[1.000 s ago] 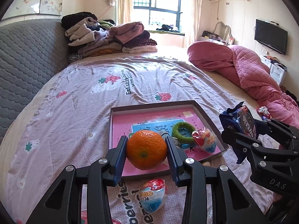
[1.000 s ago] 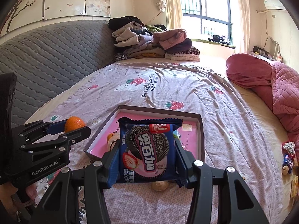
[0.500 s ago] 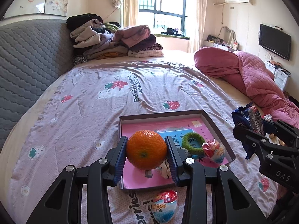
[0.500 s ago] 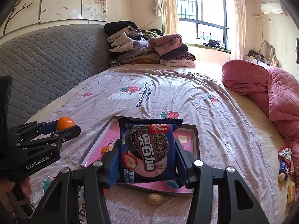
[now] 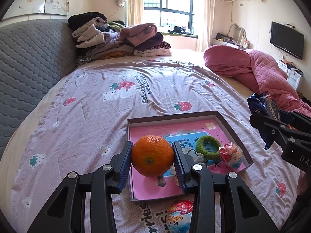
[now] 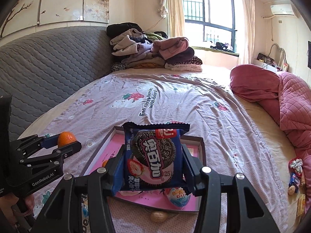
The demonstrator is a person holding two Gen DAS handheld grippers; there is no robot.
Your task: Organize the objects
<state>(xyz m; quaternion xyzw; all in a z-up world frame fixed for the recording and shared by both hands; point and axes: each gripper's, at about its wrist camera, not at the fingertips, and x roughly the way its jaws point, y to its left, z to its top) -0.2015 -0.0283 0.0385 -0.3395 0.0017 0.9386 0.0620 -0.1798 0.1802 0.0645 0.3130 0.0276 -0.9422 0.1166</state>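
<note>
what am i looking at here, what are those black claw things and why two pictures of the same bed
The black claws are hand-held grippers: a person holds one in each hand, with no robot arm behind them. Each has a wide-angle camera looking along its fingers, so you get two views of one bed.

The left view shows the left gripper shut on an orange. The right view shows the right gripper shut on a blue cookie pack. Each gripper also shows at the edge of the other's picture.

On the bedsheet lies a shallow box with a pink bottom, holding a green ring and a wrapped egg. Another egg and a walnut lie in front of the box.
</note>
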